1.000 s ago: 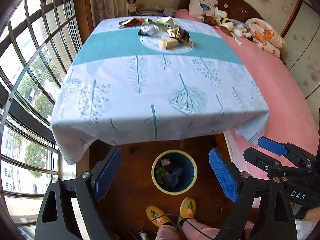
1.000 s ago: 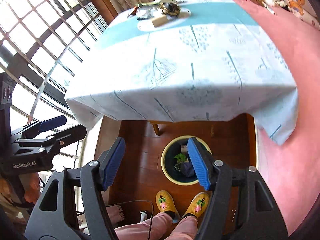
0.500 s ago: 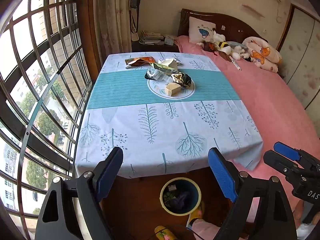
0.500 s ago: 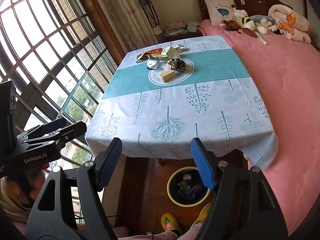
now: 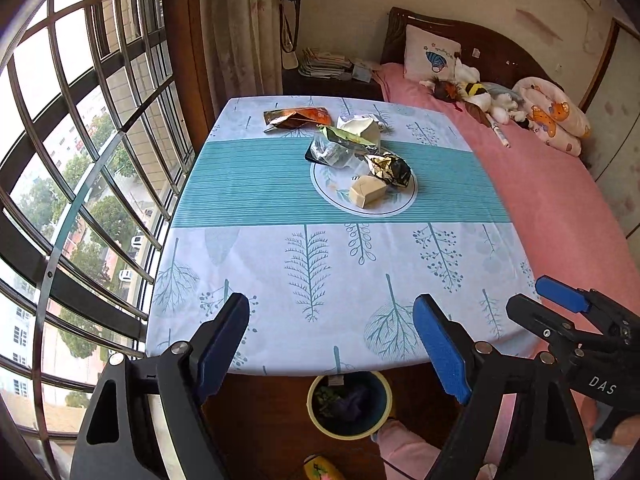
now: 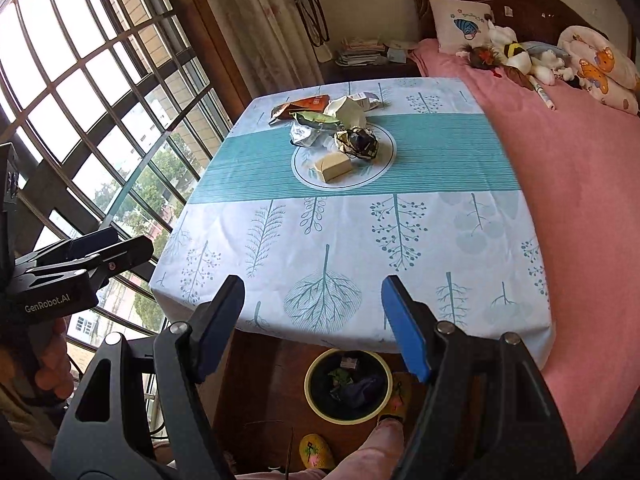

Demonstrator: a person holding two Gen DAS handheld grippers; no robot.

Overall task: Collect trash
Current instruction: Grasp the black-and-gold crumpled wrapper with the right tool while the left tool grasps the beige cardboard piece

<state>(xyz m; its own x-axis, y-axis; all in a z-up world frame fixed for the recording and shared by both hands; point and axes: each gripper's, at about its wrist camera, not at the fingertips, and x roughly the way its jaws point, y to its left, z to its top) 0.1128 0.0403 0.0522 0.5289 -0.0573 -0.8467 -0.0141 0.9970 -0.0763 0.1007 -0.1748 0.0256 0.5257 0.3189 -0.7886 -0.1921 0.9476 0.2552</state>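
A pile of trash lies at the far middle of the table: an orange snack wrapper (image 5: pixel 298 118) (image 6: pixel 304 105), crumpled white paper (image 5: pixel 358 128), a silver foil bag (image 5: pixel 336 152) (image 6: pixel 304 134), a black-and-gold crumpled wrapper (image 5: pixel 390 170) (image 6: pixel 358 143) and a beige carton (image 5: pixel 367 191) (image 6: pixel 333 167). On the floor under the near table edge stands a yellow-rimmed bin (image 5: pixel 316 416) (image 6: pixel 310 394) with trash in it. My left gripper (image 5: pixel 332 304) and right gripper (image 6: pixel 313 286) both hover open and empty over the near edge, well short of the pile.
The table wears a white and teal cloth (image 5: pixel 280 192). A barred window (image 5: pixel 80 160) runs along the left. A pink bed (image 5: pixel 560 200) with a pillow and soft toys flanks the right. A person's pink trouser legs and yellow slippers (image 6: pixel 316 450) are beside the bin.
Both grippers have risen and swung up from over the bin to face the table top. The bin has slid to the bottom of both views and the trash pile looks nearer.
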